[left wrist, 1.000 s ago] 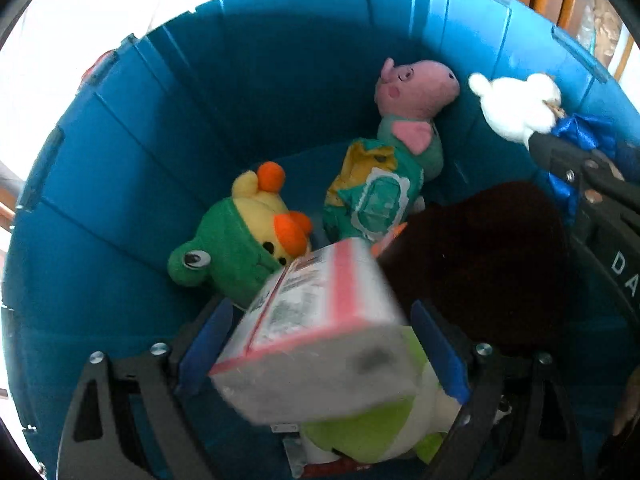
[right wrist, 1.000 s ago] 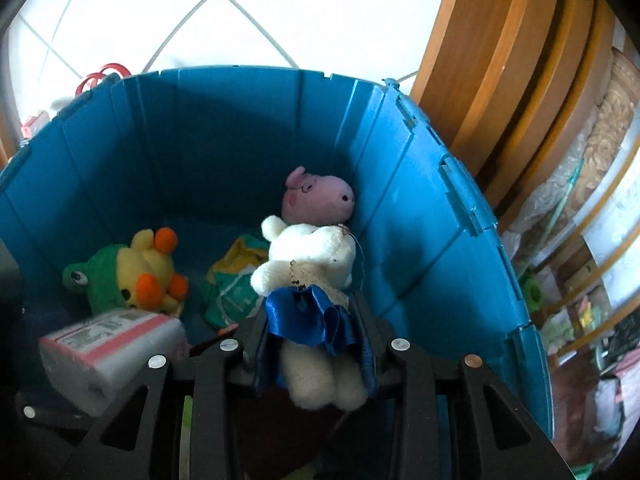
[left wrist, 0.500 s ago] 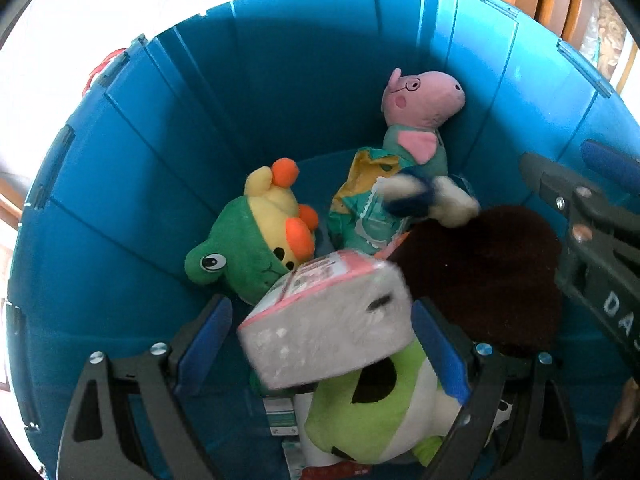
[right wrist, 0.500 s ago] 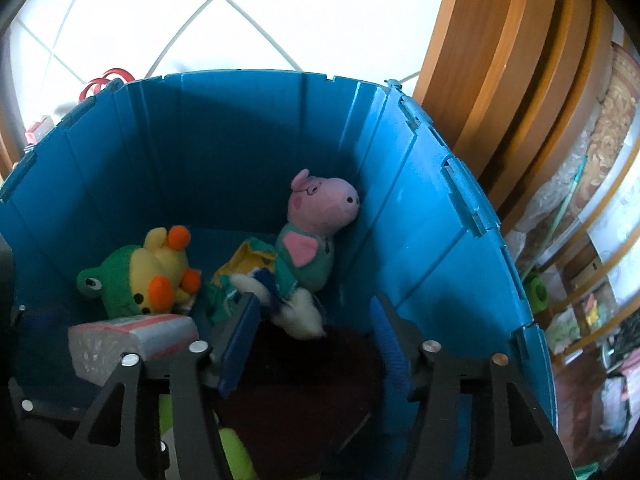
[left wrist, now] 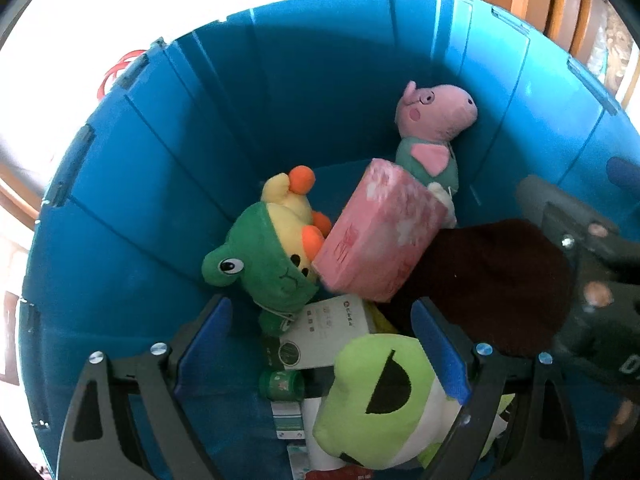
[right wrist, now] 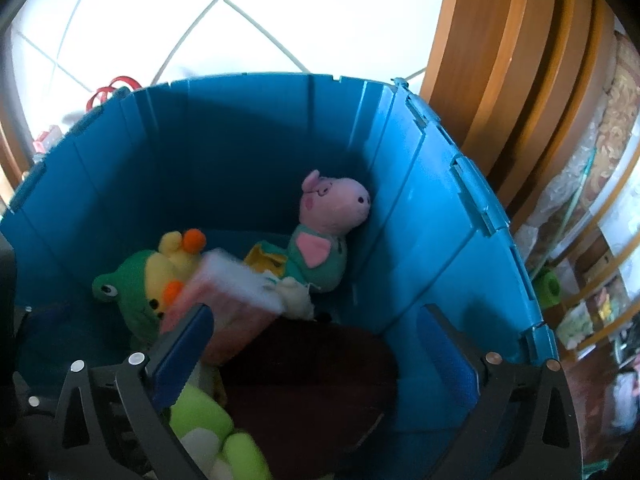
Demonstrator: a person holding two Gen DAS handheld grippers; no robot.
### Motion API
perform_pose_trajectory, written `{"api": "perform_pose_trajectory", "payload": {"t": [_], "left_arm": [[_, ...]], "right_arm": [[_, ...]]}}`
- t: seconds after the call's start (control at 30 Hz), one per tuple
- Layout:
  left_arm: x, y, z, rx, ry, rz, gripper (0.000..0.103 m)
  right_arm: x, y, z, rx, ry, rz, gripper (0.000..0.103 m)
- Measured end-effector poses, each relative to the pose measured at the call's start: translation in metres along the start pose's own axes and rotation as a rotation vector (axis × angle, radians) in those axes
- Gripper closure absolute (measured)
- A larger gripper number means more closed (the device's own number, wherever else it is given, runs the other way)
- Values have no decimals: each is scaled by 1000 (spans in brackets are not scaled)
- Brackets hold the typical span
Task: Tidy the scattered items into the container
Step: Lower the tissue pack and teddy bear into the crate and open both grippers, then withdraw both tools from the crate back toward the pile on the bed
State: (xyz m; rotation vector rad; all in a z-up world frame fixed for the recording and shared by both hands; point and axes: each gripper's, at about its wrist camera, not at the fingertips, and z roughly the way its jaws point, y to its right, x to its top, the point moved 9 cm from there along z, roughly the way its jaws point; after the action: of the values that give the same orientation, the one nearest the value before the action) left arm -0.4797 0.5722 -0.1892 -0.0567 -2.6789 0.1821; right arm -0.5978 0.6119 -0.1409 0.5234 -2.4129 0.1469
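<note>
Both grippers hang over a blue plastic bin (left wrist: 160,168) (right wrist: 432,216). My left gripper (left wrist: 320,340) is open and empty. A pink tissue pack (left wrist: 380,240) (right wrist: 232,300) lies tilted among the toys inside. My right gripper (right wrist: 320,344) is open and empty. In the bin lie a pink pig plush (left wrist: 432,120) (right wrist: 332,216), a green frog-hooded duck plush (left wrist: 272,248) (right wrist: 152,272), a light green frog plush (left wrist: 380,396), a dark brown cloth (left wrist: 492,280) (right wrist: 312,380) and a white box (left wrist: 328,336). A white bear plush (right wrist: 294,296) is mostly hidden behind the pack.
Wooden furniture (right wrist: 500,60) stands right behind the bin. A white tiled floor (right wrist: 200,20) lies beyond the bin's far rim, with a red ring-shaped item (right wrist: 112,88) on it. The right gripper's body (left wrist: 592,280) shows at the left wrist view's right edge.
My left gripper let go of the tissue pack, which dropped into the bin. My right gripper opened and released the white bear plush, which fell beside the pig.
</note>
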Motion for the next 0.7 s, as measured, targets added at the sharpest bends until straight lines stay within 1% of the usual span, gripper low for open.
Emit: {"api": "perform_pose_trajectory", "payload": {"t": [0.07, 0.13, 0.23, 0.33, 0.4, 0.47, 0.53, 0.63, 0.67, 0.7], "left_arm": [[4, -5, -6, 0, 21, -15, 11], [8, -14, -17, 10, 54, -35, 11], [9, -31, -43, 39, 111, -48, 11], [5, -49, -77, 55, 173, -61, 11], [1, -61, -102, 60, 229, -79, 11], [-5, -71, -127, 42, 278, -98, 11], [-11, -86, -154, 19, 335, -131, 11], [-22, -109, -187, 21, 407, -177, 11], [-28, -121, -197, 30, 430, -195, 10], [-33, -131, -205, 38, 448, -210, 3]], "right_arm": [[3, 1, -6, 23, 12, 21, 0], [3, 3, -10, 37, 4, 38, 0], [4, 8, -28, 53, 28, 72, 0], [8, 4, -53, 79, 72, 59, 0], [9, -3, -76, 95, 113, 31, 0], [8, -11, -99, 112, 157, 11, 0], [4, -24, -122, 150, 198, 4, 0], [-1, -46, -152, 206, 244, -9, 0], [-3, -56, -161, 227, 261, -19, 0], [-5, -65, -170, 248, 275, -29, 0]]}}
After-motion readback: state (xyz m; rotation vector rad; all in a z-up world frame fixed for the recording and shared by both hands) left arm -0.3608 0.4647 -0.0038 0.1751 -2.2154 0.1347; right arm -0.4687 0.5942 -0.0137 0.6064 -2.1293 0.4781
